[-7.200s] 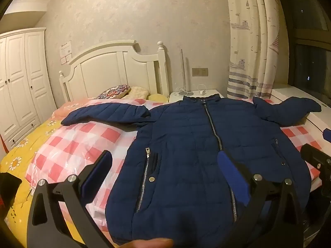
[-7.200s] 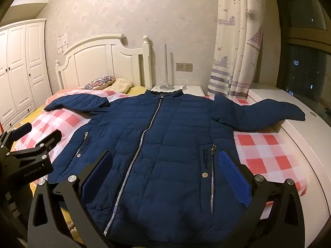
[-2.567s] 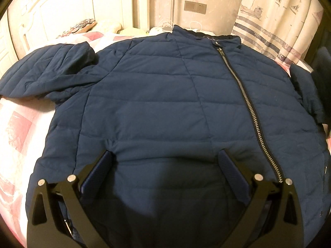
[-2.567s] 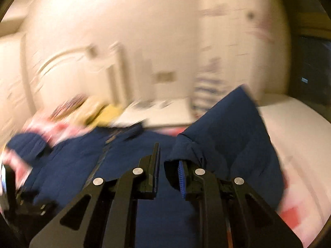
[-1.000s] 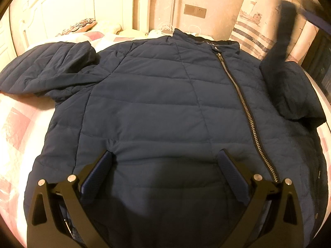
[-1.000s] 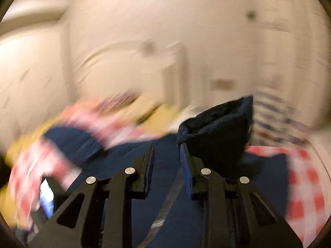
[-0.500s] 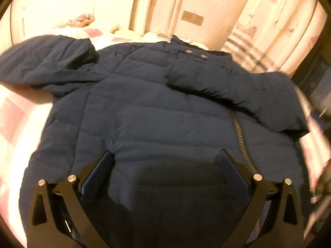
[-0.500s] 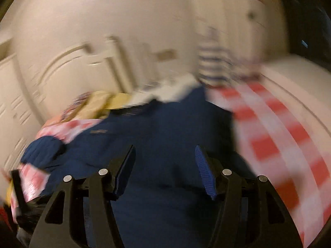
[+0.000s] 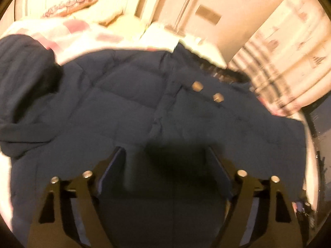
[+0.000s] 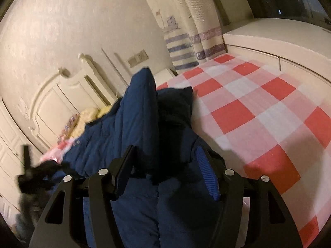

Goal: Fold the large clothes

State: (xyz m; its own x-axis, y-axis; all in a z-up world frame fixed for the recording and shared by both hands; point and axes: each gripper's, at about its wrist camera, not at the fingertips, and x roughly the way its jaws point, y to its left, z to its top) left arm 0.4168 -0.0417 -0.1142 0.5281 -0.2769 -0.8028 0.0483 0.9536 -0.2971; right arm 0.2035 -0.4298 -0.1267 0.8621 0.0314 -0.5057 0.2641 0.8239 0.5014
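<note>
A navy quilted jacket (image 9: 128,107) lies front up on the bed. Its right sleeve (image 9: 238,111) is folded across the chest, cuff with two metal snaps (image 9: 206,92) near the middle. The other sleeve (image 9: 22,78) still lies out to the left. My left gripper (image 9: 165,171) is open, low over the jacket's lower body. My right gripper (image 10: 165,165) is open around the jacket's right side edge (image 10: 173,144), which stands up in a ridge between the fingers. The left gripper shows as a dark blur in the right wrist view (image 10: 33,175).
The bed has a red and white checked cover (image 10: 258,111) bare to the right of the jacket. A white headboard (image 10: 62,95), pillows (image 10: 89,113) and a striped curtain (image 10: 186,47) stand behind. A white ledge (image 10: 279,41) runs along the bed's right side.
The right gripper carried the sleeve over the chest, let it go and opened, then dropped to the jacket's right edge. The left gripper tilted and shifted slightly, still open.
</note>
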